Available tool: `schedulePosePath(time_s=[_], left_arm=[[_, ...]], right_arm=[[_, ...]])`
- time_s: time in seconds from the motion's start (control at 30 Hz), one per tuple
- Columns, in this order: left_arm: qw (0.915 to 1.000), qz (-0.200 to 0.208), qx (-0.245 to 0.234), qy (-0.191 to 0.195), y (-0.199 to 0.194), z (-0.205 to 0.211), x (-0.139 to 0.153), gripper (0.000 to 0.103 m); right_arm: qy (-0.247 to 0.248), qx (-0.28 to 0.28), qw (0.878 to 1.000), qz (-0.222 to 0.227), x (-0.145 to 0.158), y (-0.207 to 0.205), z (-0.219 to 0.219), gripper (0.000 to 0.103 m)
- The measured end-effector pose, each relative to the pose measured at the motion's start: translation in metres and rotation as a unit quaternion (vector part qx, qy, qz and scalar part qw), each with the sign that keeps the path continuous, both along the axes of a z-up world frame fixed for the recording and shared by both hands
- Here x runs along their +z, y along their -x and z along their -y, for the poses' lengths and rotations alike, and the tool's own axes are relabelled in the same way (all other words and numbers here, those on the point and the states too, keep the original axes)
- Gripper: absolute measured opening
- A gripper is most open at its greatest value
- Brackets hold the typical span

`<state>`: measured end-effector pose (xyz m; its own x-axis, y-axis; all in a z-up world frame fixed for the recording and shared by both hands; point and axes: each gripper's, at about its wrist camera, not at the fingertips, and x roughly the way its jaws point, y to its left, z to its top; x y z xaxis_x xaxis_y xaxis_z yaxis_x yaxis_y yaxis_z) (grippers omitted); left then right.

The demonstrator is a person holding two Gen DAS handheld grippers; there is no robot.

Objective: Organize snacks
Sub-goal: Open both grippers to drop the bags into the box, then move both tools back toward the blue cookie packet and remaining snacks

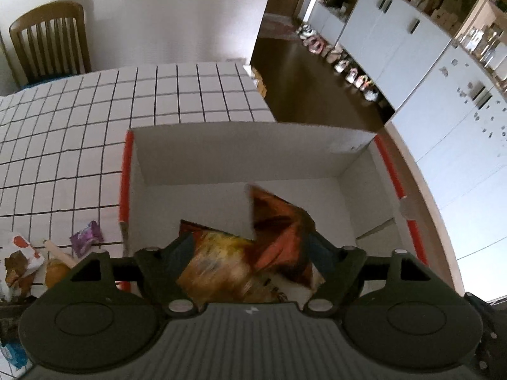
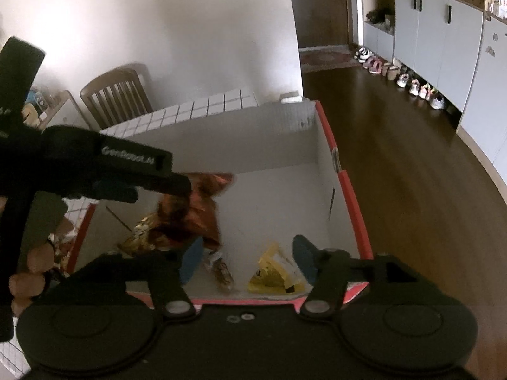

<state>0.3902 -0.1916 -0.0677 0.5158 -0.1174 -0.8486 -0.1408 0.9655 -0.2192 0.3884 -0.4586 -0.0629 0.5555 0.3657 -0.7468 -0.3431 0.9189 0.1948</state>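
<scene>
A white cardboard box with red edges (image 1: 234, 164) stands on the tiled table; it also shows in the right wrist view (image 2: 275, 196). My left gripper (image 1: 250, 247) is open over the box, and an orange-red snack bag (image 1: 272, 237) sits blurred between its fingers. The same bag (image 2: 190, 218) shows in the right wrist view below the left gripper (image 2: 152, 186), above a golden bag (image 2: 139, 237). My right gripper (image 2: 247, 259) is open and empty over the box's near end. A yellow packet (image 2: 272, 272) and a small brown wrapper (image 2: 221, 272) lie on the box floor.
On the white tiled table (image 1: 95, 120) left of the box lie a purple wrapper (image 1: 85, 237), a red-and-white bag (image 1: 19, 262) and a round bun (image 1: 57, 272). A wooden chair (image 1: 47, 41) stands behind. Dark floor (image 2: 396, 158) and shoes lie right.
</scene>
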Motion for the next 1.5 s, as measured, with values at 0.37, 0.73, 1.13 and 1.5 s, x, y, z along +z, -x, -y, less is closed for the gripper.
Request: schedulePosePath(time_s=[0.37, 0.73, 1.13, 1.5], left_arm=[[0.9986, 0.052, -0.011, 0.008, 0.057, -0.027, 0.037, 0.078], [0.9928, 0.115, -0.026, -0.020, 0.124, -0.068, 0.068, 0.078], [0.9936, 0.108, -0.027, -0.016, 0.181, -0.139, 0.071, 0.078], [0.9938, 0.109, 0.014, -0.014, 0.228, -0.228, 0.061, 0.086]], right_arm=[[-0.004, -0.005, 1.000, 0.030, 0.025, 0.031, -0.012, 0.081], [-0.009, -0.003, 0.998, 0.064, 0.056, 0.074, -0.045, 0.092], [-0.027, 0.011, 0.997, 0.066, 0.072, 0.107, -0.099, 0.101], [-0.022, 0.059, 0.995, 0.081, 0.072, 0.138, -0.165, 0.103]])
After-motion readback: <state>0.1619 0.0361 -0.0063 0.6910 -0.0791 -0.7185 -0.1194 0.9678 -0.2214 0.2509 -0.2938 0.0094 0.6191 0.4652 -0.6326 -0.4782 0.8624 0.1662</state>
